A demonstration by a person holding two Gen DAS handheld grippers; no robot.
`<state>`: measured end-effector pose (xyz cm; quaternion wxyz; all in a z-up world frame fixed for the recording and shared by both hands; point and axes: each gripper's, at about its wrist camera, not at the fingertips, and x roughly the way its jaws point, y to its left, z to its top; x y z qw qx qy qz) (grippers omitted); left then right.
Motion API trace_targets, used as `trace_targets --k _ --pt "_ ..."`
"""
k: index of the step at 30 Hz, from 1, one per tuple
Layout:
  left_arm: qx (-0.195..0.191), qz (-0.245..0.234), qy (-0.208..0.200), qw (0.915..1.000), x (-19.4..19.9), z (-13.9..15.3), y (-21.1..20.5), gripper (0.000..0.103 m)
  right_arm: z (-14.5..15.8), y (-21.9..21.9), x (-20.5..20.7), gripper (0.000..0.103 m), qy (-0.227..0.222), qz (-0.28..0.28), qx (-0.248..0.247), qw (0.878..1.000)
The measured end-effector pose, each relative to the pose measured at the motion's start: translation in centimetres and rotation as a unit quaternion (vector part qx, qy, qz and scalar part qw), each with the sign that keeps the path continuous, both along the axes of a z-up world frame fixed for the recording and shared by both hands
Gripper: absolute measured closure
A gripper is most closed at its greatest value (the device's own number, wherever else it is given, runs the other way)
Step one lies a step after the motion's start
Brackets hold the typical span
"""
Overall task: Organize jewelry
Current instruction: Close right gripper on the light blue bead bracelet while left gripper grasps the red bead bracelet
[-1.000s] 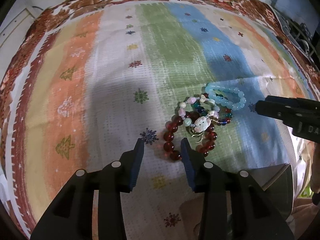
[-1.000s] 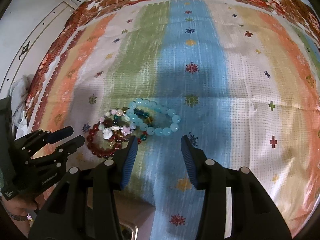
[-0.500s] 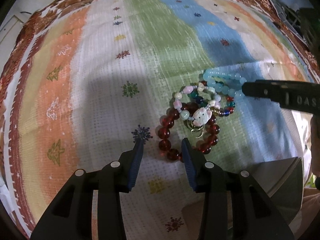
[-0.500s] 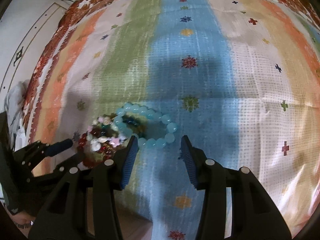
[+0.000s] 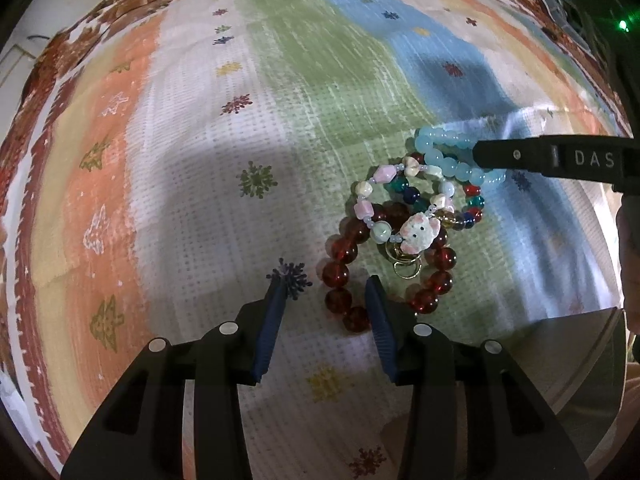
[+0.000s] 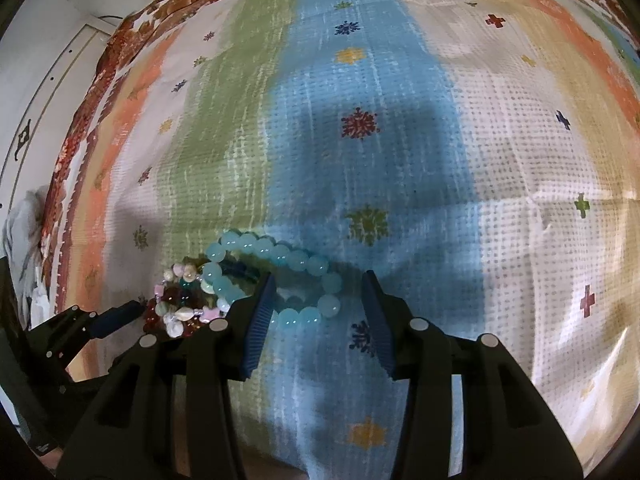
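Several bead bracelets lie in a tangled pile on the striped cloth. A dark red bracelet (image 5: 340,276) is nearest my left gripper (image 5: 326,300), which is open with the red beads' near end between its fingertips. A pastel bracelet with a white cat charm (image 5: 418,234) lies on top, over a multicoloured one (image 5: 472,204). A light blue bracelet (image 6: 298,260) lies at the pile's far side. My right gripper (image 6: 318,296) is open, its fingers around the blue bracelet's near part. The right gripper also shows in the left wrist view (image 5: 520,156).
The striped patterned cloth (image 6: 400,160) covers the whole surface, with a floral brown border (image 5: 48,80). A grey angular object (image 5: 576,344) sits at the lower right of the left wrist view. A white wall (image 6: 32,80) is beyond the cloth's left edge.
Both grippers have moved closer to the pile. The right gripper's fingers now straddle the light blue bracelet; the left gripper's tips now reach the dark red beads. Both stay open.
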<state>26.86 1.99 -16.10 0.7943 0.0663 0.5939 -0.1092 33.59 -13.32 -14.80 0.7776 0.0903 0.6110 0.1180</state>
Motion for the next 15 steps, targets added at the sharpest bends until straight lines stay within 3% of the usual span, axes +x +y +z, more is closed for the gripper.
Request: trace_targets --k 6,10,15 --pt "0.002 -0.013 0.001 0.9999 0.2 -0.3 -0.1 0.063 -0.4 0.3 0.3 0.076 -0.005 0.008 -0.027 1.0" --pt "0.017 -0.016 -0.005 0.9997 0.1 -0.4 -0.4 0.075 -0.5 0.2 0.1 0.087 -0.01 0.012 -0.041 0.999" --pt "0.002 -0.003 0.001 1.0 0.6 -0.4 0.8 0.087 -0.4 0.6 0.0 0.089 -0.022 0.03 -0.066 0.997"
